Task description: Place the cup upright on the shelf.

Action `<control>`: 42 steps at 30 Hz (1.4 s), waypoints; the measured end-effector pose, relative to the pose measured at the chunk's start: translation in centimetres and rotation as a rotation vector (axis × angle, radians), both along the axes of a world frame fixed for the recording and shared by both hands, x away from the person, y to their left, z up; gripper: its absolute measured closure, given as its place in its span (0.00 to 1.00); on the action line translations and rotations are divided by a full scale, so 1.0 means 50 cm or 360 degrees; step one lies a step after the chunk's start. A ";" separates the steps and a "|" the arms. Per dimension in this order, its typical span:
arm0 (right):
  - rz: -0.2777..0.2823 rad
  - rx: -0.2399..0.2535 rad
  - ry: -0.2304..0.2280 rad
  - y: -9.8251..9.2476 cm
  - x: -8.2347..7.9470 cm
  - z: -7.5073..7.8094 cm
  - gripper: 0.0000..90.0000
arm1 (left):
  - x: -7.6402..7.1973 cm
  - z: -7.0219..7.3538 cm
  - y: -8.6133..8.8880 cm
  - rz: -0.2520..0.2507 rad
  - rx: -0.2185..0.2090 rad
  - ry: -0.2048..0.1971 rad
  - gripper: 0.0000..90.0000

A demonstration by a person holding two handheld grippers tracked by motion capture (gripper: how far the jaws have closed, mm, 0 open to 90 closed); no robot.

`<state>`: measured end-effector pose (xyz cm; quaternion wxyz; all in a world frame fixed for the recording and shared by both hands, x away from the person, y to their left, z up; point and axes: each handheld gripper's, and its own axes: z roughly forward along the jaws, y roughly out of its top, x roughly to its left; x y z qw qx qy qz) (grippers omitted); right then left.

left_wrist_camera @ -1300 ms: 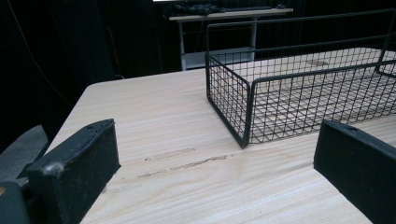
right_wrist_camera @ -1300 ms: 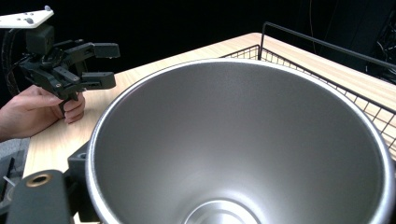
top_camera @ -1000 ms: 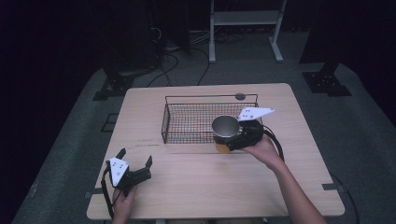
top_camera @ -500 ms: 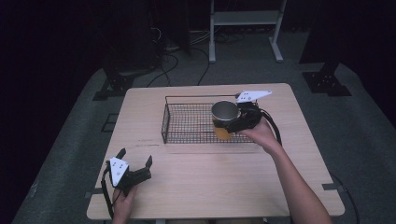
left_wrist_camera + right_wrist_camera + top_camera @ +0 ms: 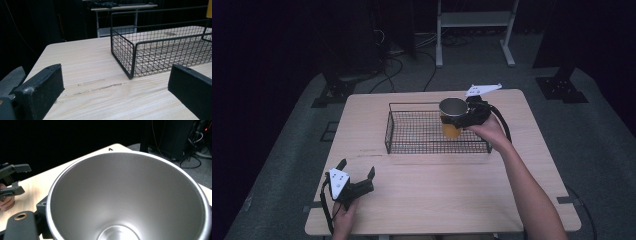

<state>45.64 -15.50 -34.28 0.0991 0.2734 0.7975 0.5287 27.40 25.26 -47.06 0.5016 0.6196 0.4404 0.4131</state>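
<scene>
A cup (image 5: 452, 116), orange outside and bare metal inside, hangs above the right end of a black wire basket (image 5: 412, 145) on the wooden table (image 5: 437, 200). My right gripper (image 5: 460, 119) is shut on the cup's side, with the hand coming in over the basket's right front corner. In the right gripper view the cup's empty steel inside (image 5: 130, 195) looms close, beside one black finger (image 5: 21, 226). My left gripper (image 5: 357, 167) rests open near the table's front left corner, holding nothing. Its jaws (image 5: 115, 95) point at the basket's left end (image 5: 130, 52).
The basket holds nothing that I can see. Beyond the table's far edge stand a white metal frame (image 5: 472, 20), black stands and loose cables (image 5: 397, 65) on the grey floor. Bare tabletop lies between the left gripper and the basket.
My right gripper has carried the cup up and away from the basket's front wall, until it is over the basket's right end. The left gripper has stayed put.
</scene>
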 end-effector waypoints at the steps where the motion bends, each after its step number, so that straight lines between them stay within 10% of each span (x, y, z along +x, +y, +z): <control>1: 0.0000 0.0000 0.0000 0.000 0.000 0.000 0.14 | 0.000 0.000 0.000 0.0000 0.0000 0.0000 0.00; 42: 0.0003 -0.0038 0.0075 0.005 0.113 -0.050 0.14 | 0.000 0.000 0.002 0.0003 -0.0008 0.0005 0.00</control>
